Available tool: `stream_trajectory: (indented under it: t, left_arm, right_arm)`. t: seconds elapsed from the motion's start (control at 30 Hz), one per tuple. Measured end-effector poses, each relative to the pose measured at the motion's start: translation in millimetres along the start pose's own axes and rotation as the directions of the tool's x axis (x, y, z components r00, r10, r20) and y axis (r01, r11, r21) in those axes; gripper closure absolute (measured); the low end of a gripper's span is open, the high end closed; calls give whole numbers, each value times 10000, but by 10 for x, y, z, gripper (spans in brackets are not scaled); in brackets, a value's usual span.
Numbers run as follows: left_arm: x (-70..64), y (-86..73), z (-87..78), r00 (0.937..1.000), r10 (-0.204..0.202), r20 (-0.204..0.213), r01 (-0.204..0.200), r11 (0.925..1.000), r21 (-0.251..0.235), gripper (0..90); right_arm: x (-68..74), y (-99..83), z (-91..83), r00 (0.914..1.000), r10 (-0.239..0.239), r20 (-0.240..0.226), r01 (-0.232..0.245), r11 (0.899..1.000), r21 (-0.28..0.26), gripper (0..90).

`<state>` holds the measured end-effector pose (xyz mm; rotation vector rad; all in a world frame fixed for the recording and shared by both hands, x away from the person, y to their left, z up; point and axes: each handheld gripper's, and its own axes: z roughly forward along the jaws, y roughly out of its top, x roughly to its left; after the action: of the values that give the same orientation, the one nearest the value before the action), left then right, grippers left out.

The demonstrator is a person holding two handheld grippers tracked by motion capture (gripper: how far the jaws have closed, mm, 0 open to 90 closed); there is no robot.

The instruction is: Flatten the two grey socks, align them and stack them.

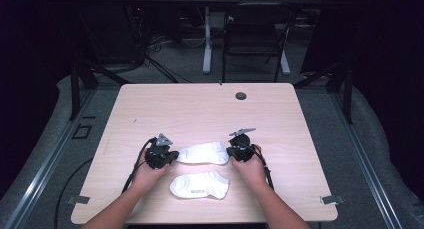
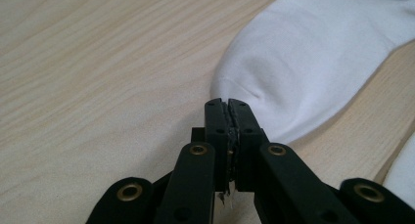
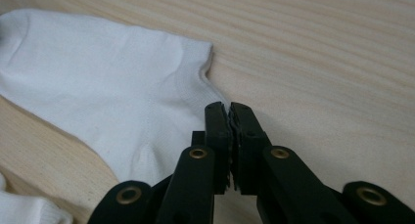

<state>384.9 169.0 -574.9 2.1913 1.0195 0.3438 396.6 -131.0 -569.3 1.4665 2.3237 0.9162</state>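
Two white ankle socks lie flat on the wooden table [image 1: 200, 109]. The farther sock [image 1: 202, 153] stretches between my two grippers, and the nearer sock [image 1: 199, 185] lies just in front of it. At the toe end of the farther sock [image 2: 313, 57], my left gripper [image 1: 167, 156] [image 2: 228, 104] has its jaws shut, and the fabric creases at the tips. On the cuff edge of the same sock [image 3: 112, 87], my right gripper [image 1: 235, 153] [image 3: 229, 106] is pressed shut. A corner of the nearer sock [image 3: 24, 209] shows at the lower left.
A round cable grommet [image 1: 241, 95] sits near the table's far edge. Beyond the table stand a black chair [image 1: 255, 34] and a white desk leg [image 1: 206, 39]. Bare tabletop stretches behind and to both sides of the socks.
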Motion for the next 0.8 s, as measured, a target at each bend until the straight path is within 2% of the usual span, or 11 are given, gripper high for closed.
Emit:
stream_trajectory:
  t: [0.1, 0.13, 0.2, 0.27, 0.47, 0.57, 0.67, 0.8]
  left_arm:
    - [-5, 2, 3, 10000, -5, 33, 5, 10000, -64, 878]
    - [-10, 8, -1, 9999, -28, 155, 30, 9999, -154, 864]
    - [-24, 19, -1, 9999, 162, -51, -163, 9993, -346, 796]
    - [-32, 39, -3, 9998, 171, 40, -169, 9989, -430, 735]
    - [-36, 70, 43, 9997, 175, -139, -181, 9989, -424, 681]
    - [-25, 63, 71, 9998, 130, -119, -133, 9995, -275, 691]
    - [-26, 61, 79, 10000, 29, 23, -28, 9998, -192, 742]
    - [-34, 63, 81, 9999, 51, 91, -49, 9999, -164, 802]
  right_arm:
    - [4, 2, -9, 9999, 67, -77, -67, 10000, 32, 861]
    - [6, 3, -10, 9999, 44, -91, -44, 10000, -32, 840]
    - [14, 9, -25, 9994, 222, -270, -227, 9996, -159, 774]
    - [22, 20, -45, 9990, 279, -351, -291, 9990, -343, 742]
    - [57, 61, -39, 9994, 38, -333, -57, 9983, -573, 640]
    - [56, 64, -7, 9994, 24, -338, -43, 9984, -565, 618]
    - [48, 57, 22, 9993, 64, -358, -78, 9992, -397, 621]
    - [50, 41, 54, 9990, 25, -456, -31, 9999, -123, 692]
